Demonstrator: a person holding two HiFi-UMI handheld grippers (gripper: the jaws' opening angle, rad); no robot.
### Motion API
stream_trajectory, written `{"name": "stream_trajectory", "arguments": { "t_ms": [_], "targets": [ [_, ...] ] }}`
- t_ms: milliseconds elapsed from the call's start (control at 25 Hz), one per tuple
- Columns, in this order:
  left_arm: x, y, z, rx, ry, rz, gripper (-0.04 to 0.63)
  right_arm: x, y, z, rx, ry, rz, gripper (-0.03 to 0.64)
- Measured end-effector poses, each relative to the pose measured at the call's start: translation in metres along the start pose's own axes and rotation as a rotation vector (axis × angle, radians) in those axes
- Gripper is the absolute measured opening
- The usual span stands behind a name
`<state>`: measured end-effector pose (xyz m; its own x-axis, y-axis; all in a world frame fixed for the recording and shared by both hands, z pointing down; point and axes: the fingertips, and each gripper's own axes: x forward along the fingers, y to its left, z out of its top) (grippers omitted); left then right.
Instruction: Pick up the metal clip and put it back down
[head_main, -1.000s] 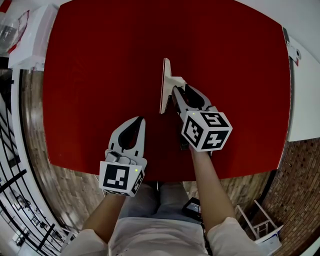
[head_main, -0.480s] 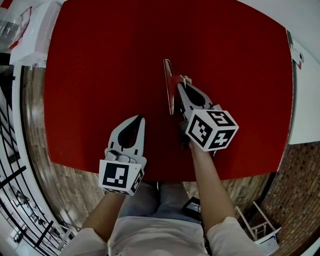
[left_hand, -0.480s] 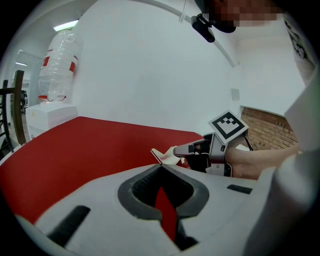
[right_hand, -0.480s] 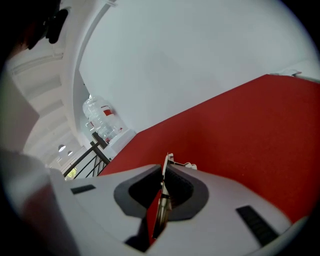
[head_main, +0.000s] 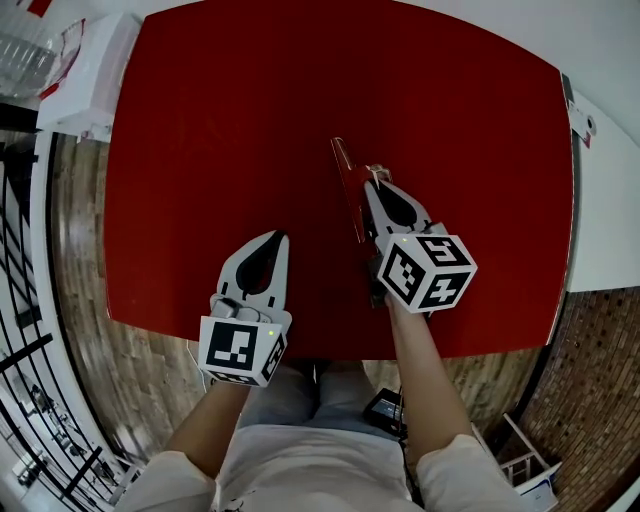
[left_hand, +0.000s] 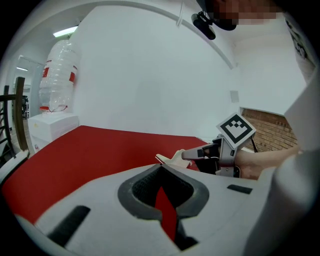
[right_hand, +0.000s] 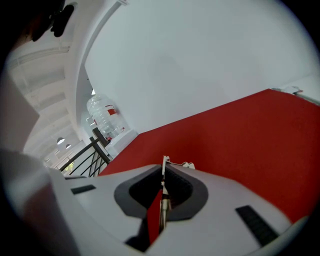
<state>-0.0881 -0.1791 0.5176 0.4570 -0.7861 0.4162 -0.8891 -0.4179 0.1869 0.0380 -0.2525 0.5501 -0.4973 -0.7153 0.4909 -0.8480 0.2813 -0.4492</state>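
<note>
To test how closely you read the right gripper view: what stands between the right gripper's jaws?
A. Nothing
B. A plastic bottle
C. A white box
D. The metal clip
D: the right gripper view shows the right gripper with its jaws closing on the thin metal clip, which stands edge-on between them, lifted over the red table.

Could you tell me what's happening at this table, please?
A person works over a red table with a gripper in each hand. The right gripper has its jaws closing on the metal clip, which sits pinched between them. The left gripper is shut and empty, near the table's front edge.
</note>
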Motion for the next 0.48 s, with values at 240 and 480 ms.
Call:
{"name": "stream_trajectory", "arguments": {
  "t_ms": [240,480],
  "targets": [
    [-0.027,0.001,0.028,-0.003,-0.015,0.014,0.006,-0.049,0.029,0.024,-0.082,-0.026,-0.004,0.018],
    [-0.068,-0.018,0.067,0.024,-0.051,0.021,0.006,-0.114,0.063,0.061,-0.136,-0.099,0.008,0.018]
  ]
}}
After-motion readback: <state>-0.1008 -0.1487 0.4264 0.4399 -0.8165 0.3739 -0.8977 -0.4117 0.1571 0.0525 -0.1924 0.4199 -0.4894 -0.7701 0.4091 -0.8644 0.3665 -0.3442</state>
